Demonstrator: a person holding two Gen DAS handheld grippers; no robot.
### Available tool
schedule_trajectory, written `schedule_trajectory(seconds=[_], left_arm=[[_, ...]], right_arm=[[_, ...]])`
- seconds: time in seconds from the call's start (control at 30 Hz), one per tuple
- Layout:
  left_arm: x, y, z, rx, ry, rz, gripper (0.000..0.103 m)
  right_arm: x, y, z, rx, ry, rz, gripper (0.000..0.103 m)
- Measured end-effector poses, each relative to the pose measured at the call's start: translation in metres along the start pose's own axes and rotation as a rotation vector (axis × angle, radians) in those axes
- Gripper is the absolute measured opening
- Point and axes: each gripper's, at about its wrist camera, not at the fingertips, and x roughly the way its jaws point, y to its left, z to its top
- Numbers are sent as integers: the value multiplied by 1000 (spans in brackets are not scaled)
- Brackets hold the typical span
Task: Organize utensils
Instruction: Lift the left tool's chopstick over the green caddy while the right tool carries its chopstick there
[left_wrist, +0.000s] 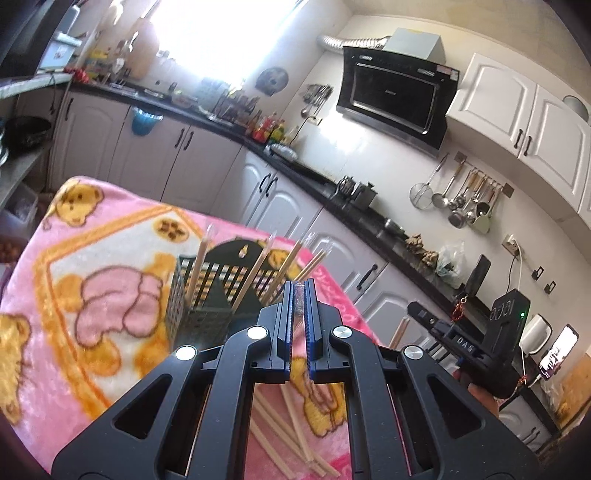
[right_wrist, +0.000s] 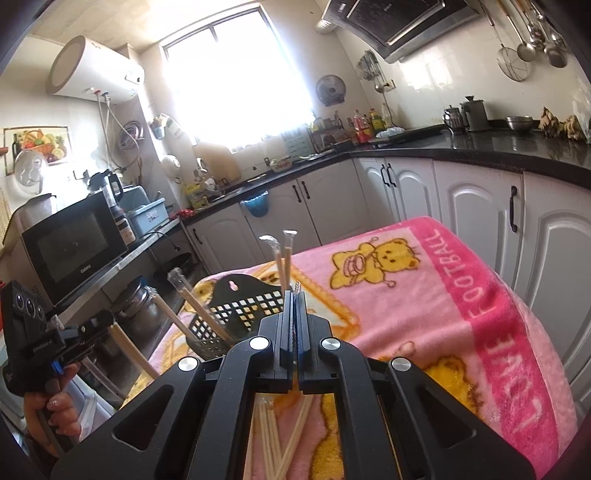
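**Chopsticks counted on the pink blanket**

Five wrapped chopsticks (left_wrist: 258, 266) upright in one black holder (left_wrist: 207, 295), mid-blanket (left_wrist: 74, 295). Several loose ones (right_wrist: 280, 435) near its front edge. Left gripper (left_wrist: 298, 295) and right gripper (right_wrist: 294, 299) each clamped on one wrapped chopstick

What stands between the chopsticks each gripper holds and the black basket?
Nothing visible. Left gripper and right gripper each pinch wrapped chopsticks just short of the black basket, where other chopsticks already stand; its open top is partly hidden.
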Motion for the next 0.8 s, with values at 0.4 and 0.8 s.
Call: schedule_trajectory(seconds=[0.4, 0.8], left_arm=[[-15, -19, 32, 50, -99, -24, 3], [-20, -34, 65, 115, -178, -6, 3]], right_arm=[[1, 35, 18, -64, -34, 94, 1], [11, 80, 46, -149, -66, 183, 1]])
